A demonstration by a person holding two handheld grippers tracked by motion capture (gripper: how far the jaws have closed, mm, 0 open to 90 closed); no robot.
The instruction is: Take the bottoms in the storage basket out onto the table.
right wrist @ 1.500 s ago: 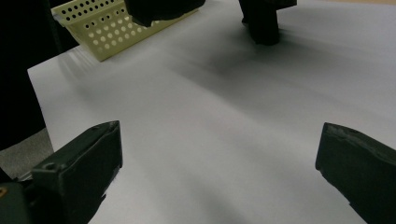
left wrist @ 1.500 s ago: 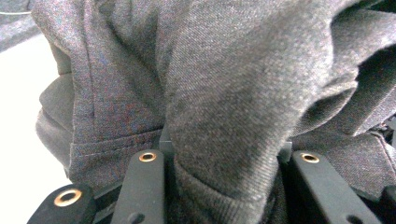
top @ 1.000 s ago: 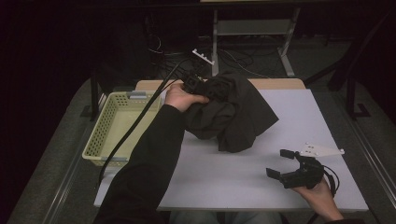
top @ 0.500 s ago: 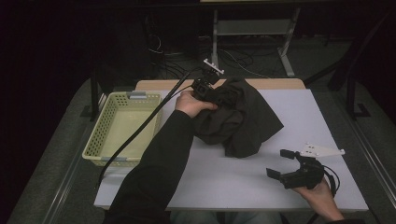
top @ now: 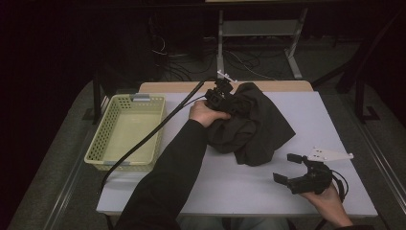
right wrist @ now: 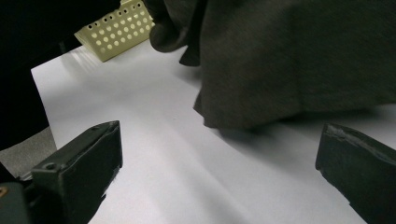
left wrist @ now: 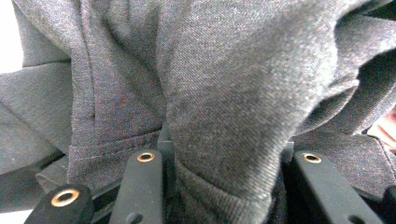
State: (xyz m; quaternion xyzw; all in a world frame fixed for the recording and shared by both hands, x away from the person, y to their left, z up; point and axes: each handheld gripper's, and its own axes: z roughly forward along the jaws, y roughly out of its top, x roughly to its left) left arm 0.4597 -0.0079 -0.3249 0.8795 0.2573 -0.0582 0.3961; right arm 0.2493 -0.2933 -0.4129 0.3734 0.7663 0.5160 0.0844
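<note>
Now lowered toward the far edge of the white table (top: pixel 230 191), left gripper (top: pixel 221 98) clamped on a fold of the dark grey garment (top: pixel 253 127), bunching it there; probably mid-rearrangement; right gripper (top: pixel 292 167) idle near the front, jaws wide apart, holding nothing; yellow basket (top: pixel 112 158) at left empty.

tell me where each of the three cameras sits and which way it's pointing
High view: above the table's near side, facing forward and down; forearms, left gripper, right gripper, basket.
Left gripper view: on the left gripper, facing the dark grey garment clamped between its jaws.
Right gripper view: low over the table, open jaws facing the garment.
Shared: garment, basket.
</note>
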